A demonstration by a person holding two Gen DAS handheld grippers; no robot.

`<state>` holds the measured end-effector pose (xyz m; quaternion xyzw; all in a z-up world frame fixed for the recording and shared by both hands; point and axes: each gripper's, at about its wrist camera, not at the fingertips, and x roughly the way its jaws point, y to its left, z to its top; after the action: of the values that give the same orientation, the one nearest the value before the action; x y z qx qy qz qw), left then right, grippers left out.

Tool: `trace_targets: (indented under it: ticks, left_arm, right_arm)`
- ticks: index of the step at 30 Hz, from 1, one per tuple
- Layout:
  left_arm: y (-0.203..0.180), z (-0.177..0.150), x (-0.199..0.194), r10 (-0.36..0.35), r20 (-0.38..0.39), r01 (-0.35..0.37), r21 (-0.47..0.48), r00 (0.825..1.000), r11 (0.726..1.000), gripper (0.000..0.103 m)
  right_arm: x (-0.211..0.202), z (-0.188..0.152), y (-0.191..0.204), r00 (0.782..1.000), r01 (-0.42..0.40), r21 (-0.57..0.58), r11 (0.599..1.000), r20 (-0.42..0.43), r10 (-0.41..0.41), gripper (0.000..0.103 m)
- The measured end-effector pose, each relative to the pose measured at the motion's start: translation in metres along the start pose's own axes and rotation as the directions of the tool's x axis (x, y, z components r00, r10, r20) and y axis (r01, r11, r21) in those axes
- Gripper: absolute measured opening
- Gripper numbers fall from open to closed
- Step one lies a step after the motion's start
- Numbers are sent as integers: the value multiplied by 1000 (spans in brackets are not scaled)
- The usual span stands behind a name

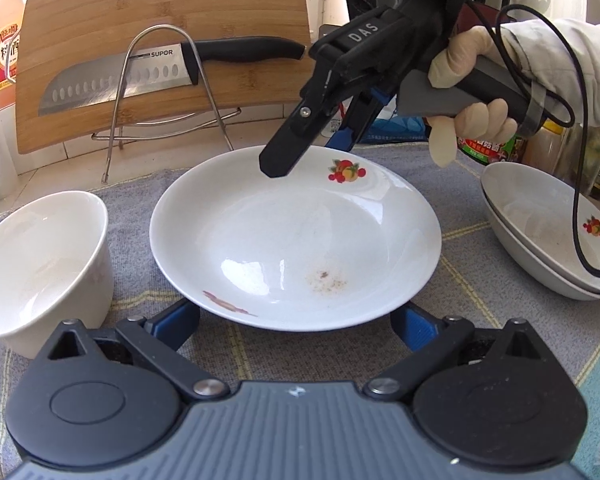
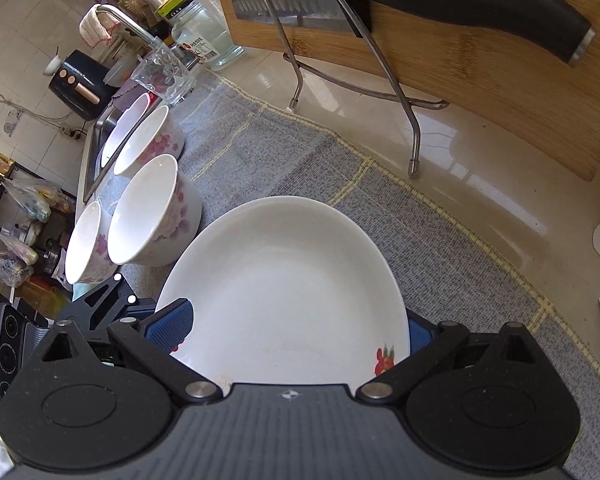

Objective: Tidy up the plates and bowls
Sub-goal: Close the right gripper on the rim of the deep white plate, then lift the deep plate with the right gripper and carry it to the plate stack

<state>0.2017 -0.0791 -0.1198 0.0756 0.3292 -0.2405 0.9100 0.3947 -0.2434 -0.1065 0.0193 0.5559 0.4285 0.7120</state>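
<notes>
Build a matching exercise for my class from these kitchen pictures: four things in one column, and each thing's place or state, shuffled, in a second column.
Things
1. knife
2. plain white bowl
3. large plate
4. stacked plates

Places or states
A. lies between the open fingers of both grippers
B. sits at the right edge of the left wrist view
C. rests in a wire rack against the cutting board
D. stands left of the large plate

Pairs: 1-C, 2-D, 3-A, 4-B

plate (image 1: 296,240): on mat (image 1: 480,320), centre
bowl (image 1: 40,264): left of plate
stacked plates (image 1: 540,236): right
board (image 1: 160,32): behind, knife (image 1: 140,76) on it
</notes>
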Motion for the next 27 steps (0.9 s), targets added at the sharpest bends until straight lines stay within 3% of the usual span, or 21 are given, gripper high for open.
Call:
trace_targets:
  ticks: [16, 27]
  left_arm:
    - [4, 5, 1, -45, -27, 45, 9, 999, 999, 100]
    - [-4, 10, -21, -57, -35, 59, 42, 998, 997, 100]
  right_arm:
    - [-1, -5, 6, 1000, 20, -5, 1000, -2, -20, 103]
    - [-21, -22, 31, 999, 25, -14, 1000, 32, -24, 103]
